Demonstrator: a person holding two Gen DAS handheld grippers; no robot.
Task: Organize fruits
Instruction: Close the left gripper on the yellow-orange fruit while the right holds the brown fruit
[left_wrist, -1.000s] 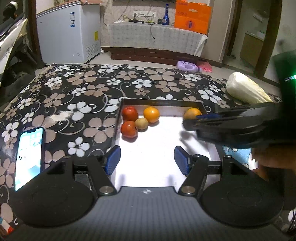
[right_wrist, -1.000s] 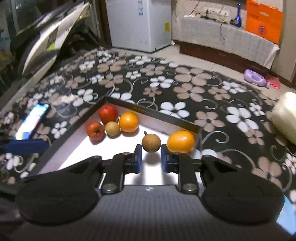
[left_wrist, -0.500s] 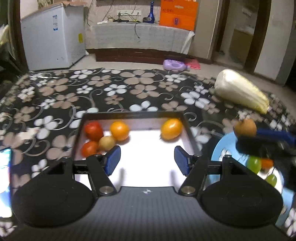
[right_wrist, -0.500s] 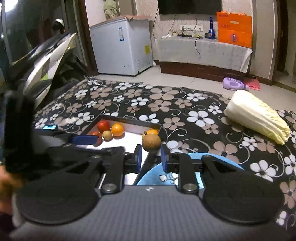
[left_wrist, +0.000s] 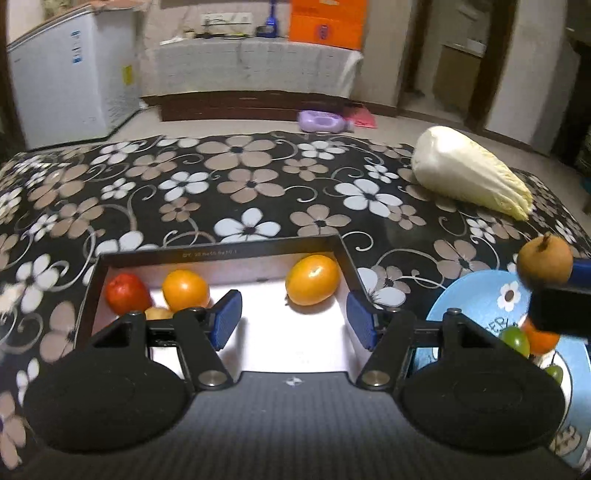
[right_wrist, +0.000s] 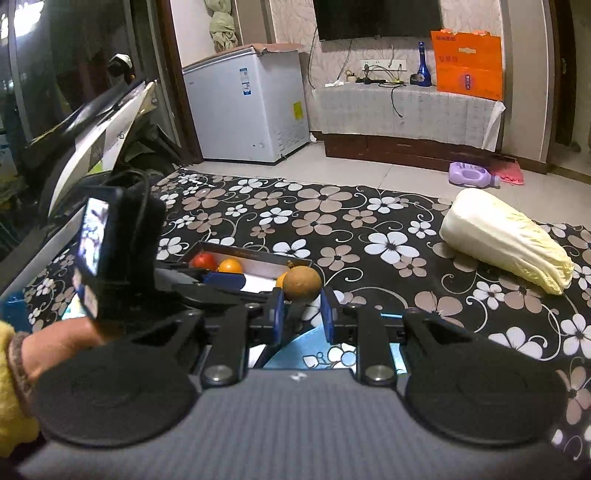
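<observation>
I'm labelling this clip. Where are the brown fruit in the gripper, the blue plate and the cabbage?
brown fruit (right_wrist: 303, 283), right wrist view, middle of its skin.
blue plate (left_wrist: 476, 295), left wrist view, bare upper rim.
napa cabbage (right_wrist: 506, 240), right wrist view, mid-body.

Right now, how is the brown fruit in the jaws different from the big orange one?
The brown fruit is dull, smaller, and held up by the right gripper. The orange fruit is shiny, bigger, and lies in the tray. Both are roundish.
</observation>
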